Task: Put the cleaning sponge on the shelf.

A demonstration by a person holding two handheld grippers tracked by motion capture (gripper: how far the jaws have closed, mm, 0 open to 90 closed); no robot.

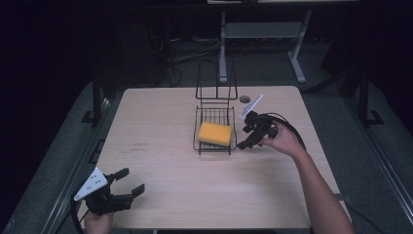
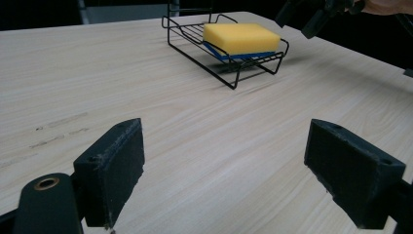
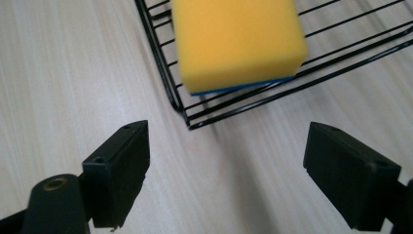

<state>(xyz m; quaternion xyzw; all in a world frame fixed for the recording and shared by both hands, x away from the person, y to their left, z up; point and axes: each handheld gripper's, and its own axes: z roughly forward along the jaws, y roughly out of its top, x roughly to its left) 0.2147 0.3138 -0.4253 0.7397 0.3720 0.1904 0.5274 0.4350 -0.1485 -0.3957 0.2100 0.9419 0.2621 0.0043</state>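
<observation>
high view: a light wood table [image 1: 160, 165] carries a black wire rack [image 1: 213, 127] near its middle, with a tall wire back standing at the rack's far end. a yellow sponge [image 1: 215, 134] lies flat in the rack's low basket, toward its near end; a thin blue layer shows along the sponge's underside in both gripper views. a small round dark disc [image 1: 244, 99] lies on the table just beyond the rack, to its right.

the right gripper [image 1: 251, 135], held in the person's right hand [image 1: 282, 141], sits just beside the rack's right edge, above the table, tilted down toward it. its fingers [image 3: 119, 168] stand wide apart and hold nothing; between them the right gripper view shows bare table and, farther on, the rack's corner with the sponge.

the left gripper [image 1: 127, 186], held in the left hand [image 1: 97, 222], is at the near left corner of the table, well apart from the rack. its fingers [image 2: 114, 168] are likewise spread wide with nothing between them, and point across the table toward the rack and sponge. the floor [image 1: 272, 68] beyond the table is dark, with a pale frame [image 1: 263, 34] standing on it.
</observation>
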